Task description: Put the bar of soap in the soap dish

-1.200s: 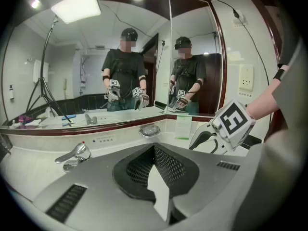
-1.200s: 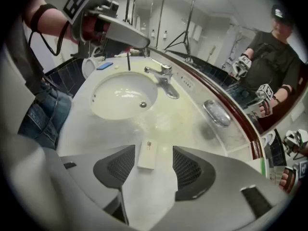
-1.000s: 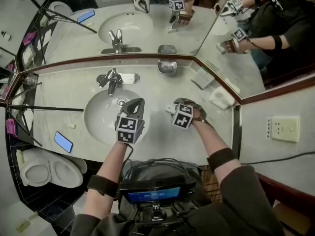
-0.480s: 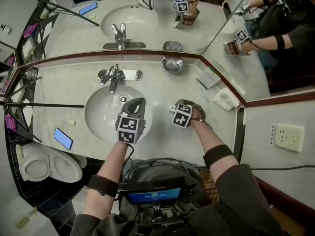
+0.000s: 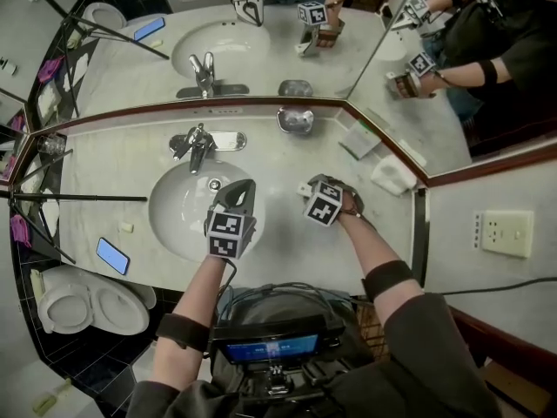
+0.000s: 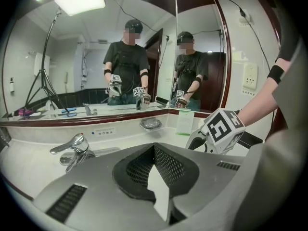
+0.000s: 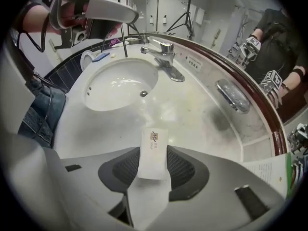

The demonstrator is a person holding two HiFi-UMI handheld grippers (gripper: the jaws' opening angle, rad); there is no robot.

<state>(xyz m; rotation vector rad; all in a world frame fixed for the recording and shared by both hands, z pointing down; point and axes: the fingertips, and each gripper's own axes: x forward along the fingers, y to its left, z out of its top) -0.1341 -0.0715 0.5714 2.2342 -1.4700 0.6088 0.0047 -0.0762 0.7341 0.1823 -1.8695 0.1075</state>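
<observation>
White bar of soap (image 7: 154,146) stands between the jaws of your right gripper (image 7: 153,165), which have just been closing and grip its sides; judge it ready to lift. Soap dish (image 7: 232,95) lies ahead and right. Left gripper (image 6: 156,174): closed, holding nothing.

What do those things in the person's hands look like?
The left hand-held gripper and right hand-held gripper are grey, with black mesh pads and a white cube of black square markers each. Black bands wrap both forearms.
</observation>
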